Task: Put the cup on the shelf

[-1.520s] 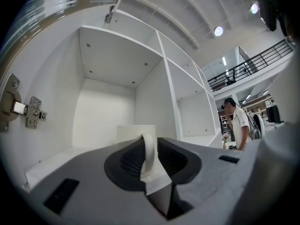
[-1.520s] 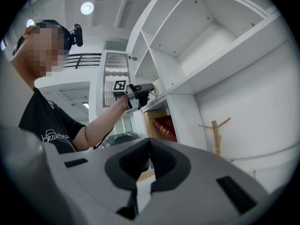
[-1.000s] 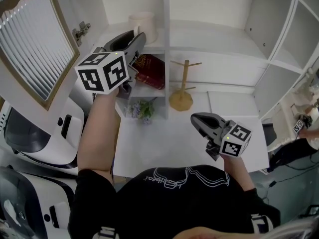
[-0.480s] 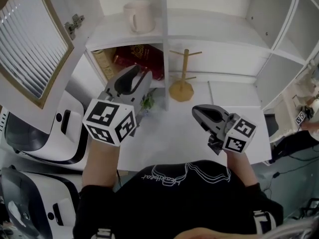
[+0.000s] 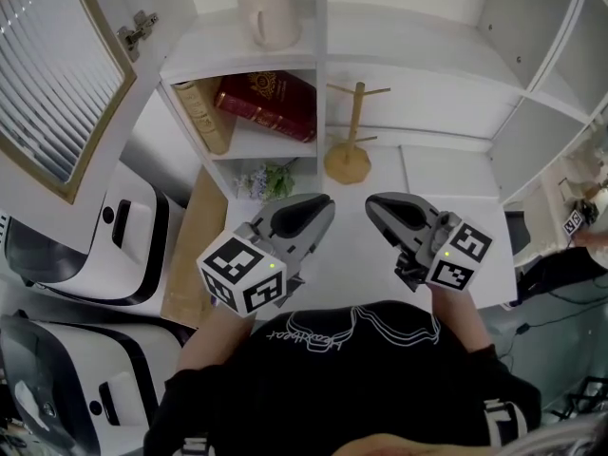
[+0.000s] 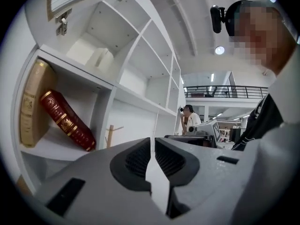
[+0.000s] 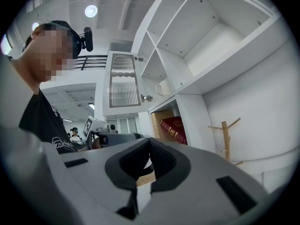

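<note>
The cream cup (image 5: pixel 271 12) stands upright on the upper left shelf (image 5: pixel 223 53), handle to the left, with nothing touching it. It shows pale in the left gripper view (image 6: pixel 101 57) and small in the right gripper view (image 7: pixel 164 87). My left gripper (image 5: pixel 318 207) hovers low over the white table (image 5: pixel 350 250), far below the cup. Its jaws are closing, only a thin slit remains (image 6: pixel 153 142), and nothing is between them. My right gripper (image 5: pixel 375 205) hangs beside it, its tips touching (image 7: pixel 150 140) and empty.
Under the cup's shelf lean a red book (image 5: pixel 266 103) and a tan book (image 5: pixel 204 112). A wooden mug tree (image 5: pixel 350 145) and a small bunch of flowers (image 5: pixel 266 180) stand at the table's back. An open cabinet door (image 5: pixel 57 84) juts out at left, above white machines (image 5: pixel 85 245).
My left gripper has drawn back from the upper shelf and come down over the table next to the right one. The cup stays on the shelf. The right gripper has barely moved.
</note>
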`<state>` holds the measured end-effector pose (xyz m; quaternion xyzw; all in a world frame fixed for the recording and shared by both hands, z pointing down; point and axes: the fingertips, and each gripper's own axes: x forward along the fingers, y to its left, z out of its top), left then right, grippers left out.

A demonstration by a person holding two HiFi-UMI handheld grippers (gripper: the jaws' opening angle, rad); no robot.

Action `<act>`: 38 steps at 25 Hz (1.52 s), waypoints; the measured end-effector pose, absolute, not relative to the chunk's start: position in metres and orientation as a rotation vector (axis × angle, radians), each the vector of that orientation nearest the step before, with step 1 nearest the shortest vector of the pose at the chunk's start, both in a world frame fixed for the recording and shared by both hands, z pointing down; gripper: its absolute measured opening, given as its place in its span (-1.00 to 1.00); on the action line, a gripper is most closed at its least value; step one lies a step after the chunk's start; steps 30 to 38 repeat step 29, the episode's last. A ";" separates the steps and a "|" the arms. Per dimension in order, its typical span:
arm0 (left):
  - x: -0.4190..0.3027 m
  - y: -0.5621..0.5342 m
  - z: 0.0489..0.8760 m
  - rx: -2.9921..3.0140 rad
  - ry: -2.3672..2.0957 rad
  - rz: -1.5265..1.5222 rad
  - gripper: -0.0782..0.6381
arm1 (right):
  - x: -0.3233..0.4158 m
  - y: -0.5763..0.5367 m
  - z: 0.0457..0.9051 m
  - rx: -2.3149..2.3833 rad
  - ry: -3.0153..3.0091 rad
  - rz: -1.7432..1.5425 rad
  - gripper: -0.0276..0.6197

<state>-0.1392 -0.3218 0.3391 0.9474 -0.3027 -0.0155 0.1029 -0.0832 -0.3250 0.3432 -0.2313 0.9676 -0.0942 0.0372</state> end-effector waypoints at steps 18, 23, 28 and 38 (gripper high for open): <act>-0.139 -0.320 0.341 2.767 -0.842 -0.140 -0.77 | -0.084 -0.326 0.344 -0.717 2.947 -0.297 -0.90; -0.142 -0.320 0.341 2.767 -0.856 -0.133 -0.77 | -0.087 -0.326 0.344 -0.716 2.958 -0.296 -0.90; -0.144 -0.320 0.341 2.765 -0.862 -0.130 -0.77 | -0.089 -0.325 0.343 -0.711 2.962 -0.293 -0.90; -0.144 -0.321 0.341 2.765 -0.863 -0.130 -0.77 | -0.090 -0.325 0.343 -0.711 2.963 -0.292 -0.90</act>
